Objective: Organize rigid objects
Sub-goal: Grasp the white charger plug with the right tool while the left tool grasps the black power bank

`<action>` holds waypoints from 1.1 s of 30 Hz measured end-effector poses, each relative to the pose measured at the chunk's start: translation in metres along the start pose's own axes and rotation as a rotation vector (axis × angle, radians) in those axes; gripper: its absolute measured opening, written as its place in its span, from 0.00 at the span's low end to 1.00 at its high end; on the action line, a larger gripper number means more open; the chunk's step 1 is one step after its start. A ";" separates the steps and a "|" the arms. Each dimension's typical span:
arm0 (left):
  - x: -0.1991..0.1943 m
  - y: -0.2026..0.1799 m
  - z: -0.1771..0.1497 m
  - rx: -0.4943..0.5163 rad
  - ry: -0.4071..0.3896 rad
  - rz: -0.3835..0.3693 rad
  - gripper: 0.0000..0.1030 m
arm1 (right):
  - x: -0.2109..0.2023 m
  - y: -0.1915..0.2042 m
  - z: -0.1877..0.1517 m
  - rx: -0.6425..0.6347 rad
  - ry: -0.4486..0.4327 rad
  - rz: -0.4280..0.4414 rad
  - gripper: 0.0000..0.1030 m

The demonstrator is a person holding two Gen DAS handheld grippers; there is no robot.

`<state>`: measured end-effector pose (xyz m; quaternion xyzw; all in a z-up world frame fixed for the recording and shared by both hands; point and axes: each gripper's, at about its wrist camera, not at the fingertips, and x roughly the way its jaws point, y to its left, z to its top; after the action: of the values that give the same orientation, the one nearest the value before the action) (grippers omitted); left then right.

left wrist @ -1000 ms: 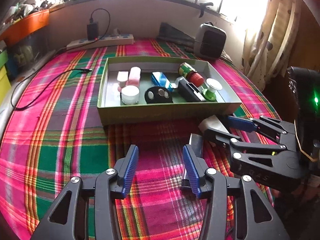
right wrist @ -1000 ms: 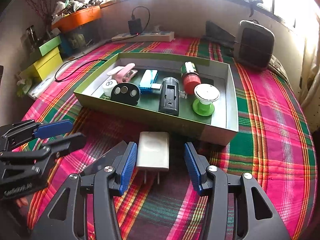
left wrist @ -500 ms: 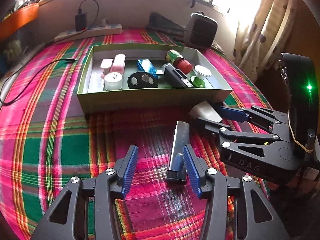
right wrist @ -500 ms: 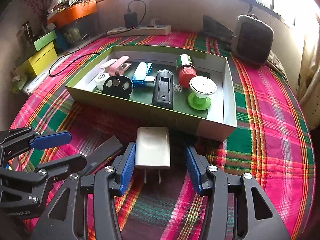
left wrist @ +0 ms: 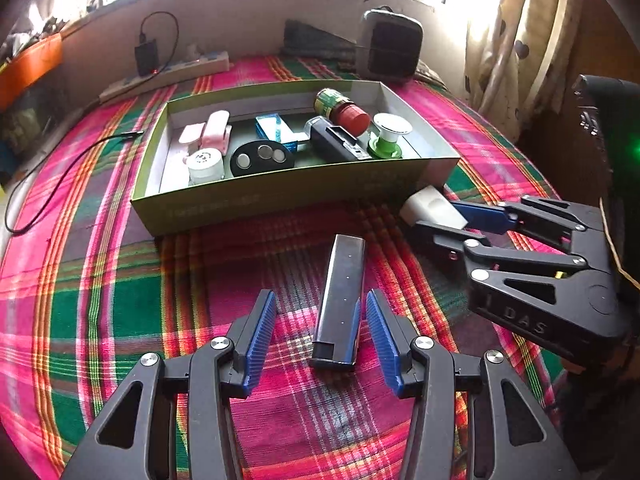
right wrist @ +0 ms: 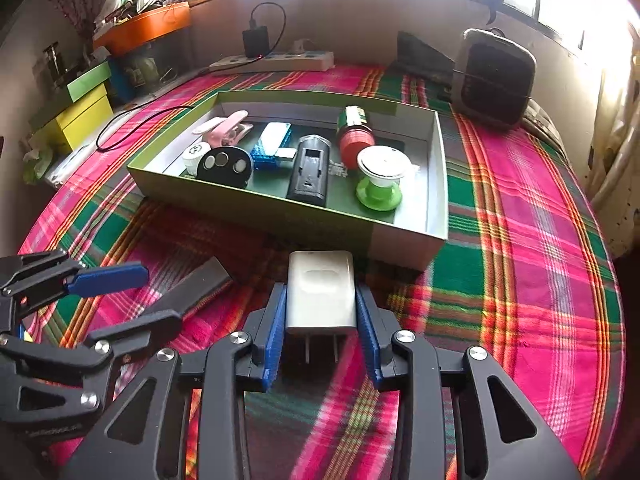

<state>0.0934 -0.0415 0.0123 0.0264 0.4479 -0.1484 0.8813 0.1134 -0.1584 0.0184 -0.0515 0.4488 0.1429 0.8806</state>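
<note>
A green cardboard box (left wrist: 280,196) (right wrist: 436,216) on the plaid cloth holds several small items. My right gripper (right wrist: 322,320) is shut on a white plug adapter (right wrist: 322,292), just in front of the box's near right corner; the adapter also shows in the left wrist view (left wrist: 430,208) between the right gripper's fingers (left wrist: 480,216). My left gripper (left wrist: 320,328) is open, with a flat dark bar (left wrist: 342,300) lying on the cloth between its pads, close to the right one. The bar also shows in the right wrist view (right wrist: 192,292).
A dark heater (right wrist: 494,80) stands at the back right. A power strip with a black charger (right wrist: 272,60) lies along the back wall, its cable trailing left. Coloured boxes (right wrist: 84,108) and an orange tray stand at the far left. A curtain (left wrist: 516,40) hangs at the right.
My right gripper has closed onto the white adapter. My left gripper has shifted right so the dark bar now lies between its open pads.
</note>
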 end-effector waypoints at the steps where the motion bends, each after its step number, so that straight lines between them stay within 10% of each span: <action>1: 0.000 0.000 0.000 0.001 0.000 0.005 0.45 | -0.001 -0.001 -0.002 0.000 -0.001 -0.003 0.34; 20: 0.008 -0.013 0.005 0.065 -0.011 0.095 0.44 | -0.021 -0.018 -0.018 0.006 -0.033 -0.004 0.34; 33: 0.004 -0.012 0.000 0.036 -0.025 0.089 0.22 | -0.024 -0.020 -0.022 0.004 -0.048 0.025 0.34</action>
<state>0.0923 -0.0537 0.0107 0.0601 0.4324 -0.1173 0.8920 0.0888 -0.1870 0.0236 -0.0407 0.4283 0.1542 0.8894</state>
